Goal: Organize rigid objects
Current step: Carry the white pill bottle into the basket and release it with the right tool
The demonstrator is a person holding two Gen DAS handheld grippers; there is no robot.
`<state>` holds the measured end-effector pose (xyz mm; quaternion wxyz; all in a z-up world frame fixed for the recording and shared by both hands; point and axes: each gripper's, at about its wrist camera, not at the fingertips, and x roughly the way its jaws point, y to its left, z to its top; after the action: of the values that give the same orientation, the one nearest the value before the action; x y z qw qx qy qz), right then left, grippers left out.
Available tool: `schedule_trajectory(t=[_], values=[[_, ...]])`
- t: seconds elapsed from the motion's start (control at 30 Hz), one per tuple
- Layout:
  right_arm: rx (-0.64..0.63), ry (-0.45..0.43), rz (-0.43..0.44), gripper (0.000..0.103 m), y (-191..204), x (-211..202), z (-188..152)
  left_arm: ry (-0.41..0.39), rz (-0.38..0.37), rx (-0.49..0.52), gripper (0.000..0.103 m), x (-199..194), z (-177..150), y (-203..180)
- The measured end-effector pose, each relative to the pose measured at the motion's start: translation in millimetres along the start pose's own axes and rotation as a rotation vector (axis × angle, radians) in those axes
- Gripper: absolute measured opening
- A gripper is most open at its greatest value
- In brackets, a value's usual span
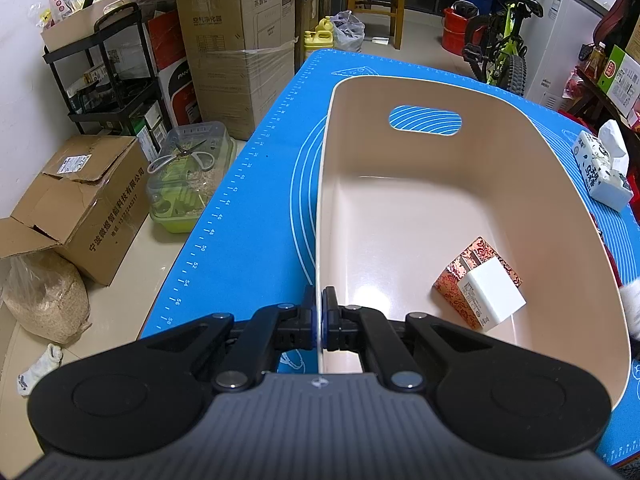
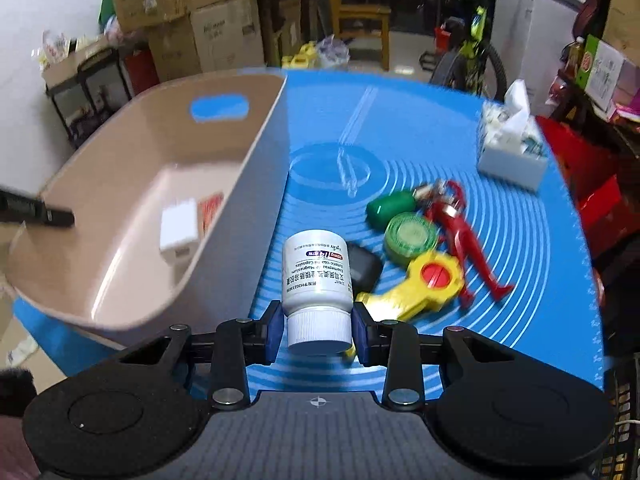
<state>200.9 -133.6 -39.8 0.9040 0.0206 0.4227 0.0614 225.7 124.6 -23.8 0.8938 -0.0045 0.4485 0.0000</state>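
A: Entry, right side. Your right hand-held gripper [image 2: 319, 328] is clamped on the white pill bottle [image 2: 316, 280], pads on its sides near the cap. Cap points back at you, base points forward, so the long axis runs along the fingers.

B: And the beige bin [image 2: 256, 184]?

A: Left and ahead of that gripper, its near wall just beside the bottle. Bottle sits above the blue mat [image 2: 400, 128] on the desk, not yet over the rim.

B: Left side?

A: Your left hand-held gripper [image 1: 319, 312] is closed on the bin's left wall [image 1: 320, 216], one pad inside, one outside. From there the patterned box [image 1: 460, 280] and white block [image 1: 494, 294] lie inside, ahead and to its right.

B: Judgement?

A: Right arm does the carry: move leftward over the rim, then release. Remaining toys [image 2: 432, 248] lie ahead-right of it. Right view is blurred; toy detail uncertain.
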Motion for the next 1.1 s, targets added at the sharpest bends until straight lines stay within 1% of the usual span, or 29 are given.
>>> schedule_trajectory(t=[0.2,0.33,0.57,0.8,0.97,1.1], values=[[-0.007,-0.097,0.005,0.043,0,-19,35,0.0,0.0,0.001,0.004,0,0,0],[-0.027,-0.155,0.023,0.043,10,-24,58,0.0,0.001,0.002,0.004,0,-1,0],[-0.108,-0.193,0.071,0.043,45,-15,86,0.001,0.003,0.005,0.004,1,-2,-1],[-0.195,-0.159,0.115,0.043,91,12,101,0.002,0.002,0.004,0.004,1,-2,-1],[-0.267,-0.096,0.132,0.043,121,35,99,0.003,0.001,0.006,0.004,1,-2,0],[-0.308,-0.041,0.129,0.043,135,51,92,0.003,0.001,0.004,0.004,1,-2,0]])
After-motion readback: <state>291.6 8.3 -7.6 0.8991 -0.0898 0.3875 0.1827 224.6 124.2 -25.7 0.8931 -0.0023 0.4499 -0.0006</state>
